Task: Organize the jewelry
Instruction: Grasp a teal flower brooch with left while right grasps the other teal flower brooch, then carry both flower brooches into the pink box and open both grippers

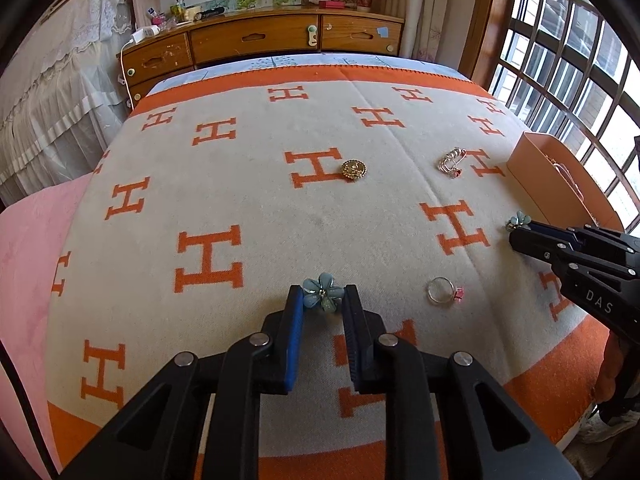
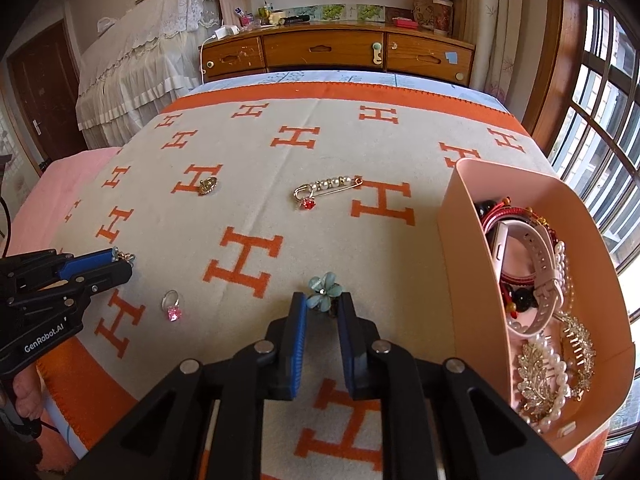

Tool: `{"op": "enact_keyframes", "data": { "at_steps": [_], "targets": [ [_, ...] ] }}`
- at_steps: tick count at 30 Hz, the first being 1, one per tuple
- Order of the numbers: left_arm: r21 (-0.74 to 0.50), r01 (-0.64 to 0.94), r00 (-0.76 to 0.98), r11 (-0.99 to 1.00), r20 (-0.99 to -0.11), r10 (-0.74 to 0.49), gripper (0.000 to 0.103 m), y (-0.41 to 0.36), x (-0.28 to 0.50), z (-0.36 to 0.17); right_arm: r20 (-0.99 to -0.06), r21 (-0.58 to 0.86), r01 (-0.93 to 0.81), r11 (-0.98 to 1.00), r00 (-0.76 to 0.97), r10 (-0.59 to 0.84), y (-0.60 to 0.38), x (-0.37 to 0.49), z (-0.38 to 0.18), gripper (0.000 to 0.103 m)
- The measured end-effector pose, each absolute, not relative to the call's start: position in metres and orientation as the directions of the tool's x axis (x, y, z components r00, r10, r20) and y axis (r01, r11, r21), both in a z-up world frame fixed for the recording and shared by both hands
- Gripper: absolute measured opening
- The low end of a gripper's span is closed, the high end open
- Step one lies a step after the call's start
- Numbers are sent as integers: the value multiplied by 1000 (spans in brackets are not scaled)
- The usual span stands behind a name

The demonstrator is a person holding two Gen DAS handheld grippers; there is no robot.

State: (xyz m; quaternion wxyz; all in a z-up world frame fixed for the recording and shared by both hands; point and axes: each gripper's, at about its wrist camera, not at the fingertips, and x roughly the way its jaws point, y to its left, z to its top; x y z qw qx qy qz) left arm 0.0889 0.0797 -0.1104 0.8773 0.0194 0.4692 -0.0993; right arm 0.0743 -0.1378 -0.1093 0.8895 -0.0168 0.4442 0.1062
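Note:
On the orange-and-cream blanket, my left gripper [image 1: 322, 294] is open around a blue flower earring [image 1: 322, 297]. My right gripper [image 2: 323, 300] is open around a second blue flower earring [image 2: 325, 289]. Each gripper shows in the other's view, the right one [image 1: 516, 232] at the right, the left one [image 2: 120, 260] at the left. A pink-stone ring [image 2: 172, 307] lies between them and also shows in the left wrist view [image 1: 444, 291]. A pearl safety-pin brooch [image 2: 328, 189] and a gold round brooch [image 1: 353, 169] lie farther back. A peach jewelry box [image 2: 464, 240] stands on the right.
The box holds a watch [image 2: 528, 264], pearl strands, red bead bracelets and gold leaf brooches. A wooden drawer headboard [image 2: 340, 50] is beyond the bed. A window [image 2: 600, 120] is on the right. A pink cover [image 1: 28, 248] lies at the bed's left.

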Motion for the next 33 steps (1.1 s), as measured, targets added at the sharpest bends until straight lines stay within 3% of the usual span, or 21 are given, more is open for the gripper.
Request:
{"op": "enact_keyframes", "data": {
  "at_steps": [6,17,25,33],
  "targets": [
    [-73,147,574,986,-806,-145,17,96,80,-84,-738,134,-236,962,625,256,-149,56,-92,15],
    [-170,102,684,980,-703,-193,17,117,64,16,-540,282,-199,939,776,326,-220,23,-17,15],
    [-179,239,681,954,-669,-296,17,40,65,48,-439,299,-153,942,854,278,-272,-1,17,15],
    [-209,398,577,893,-699,-421,17,-67,78,21,-479,291,-98,952,846,233,-306,-8,-5,15]
  ]
}}
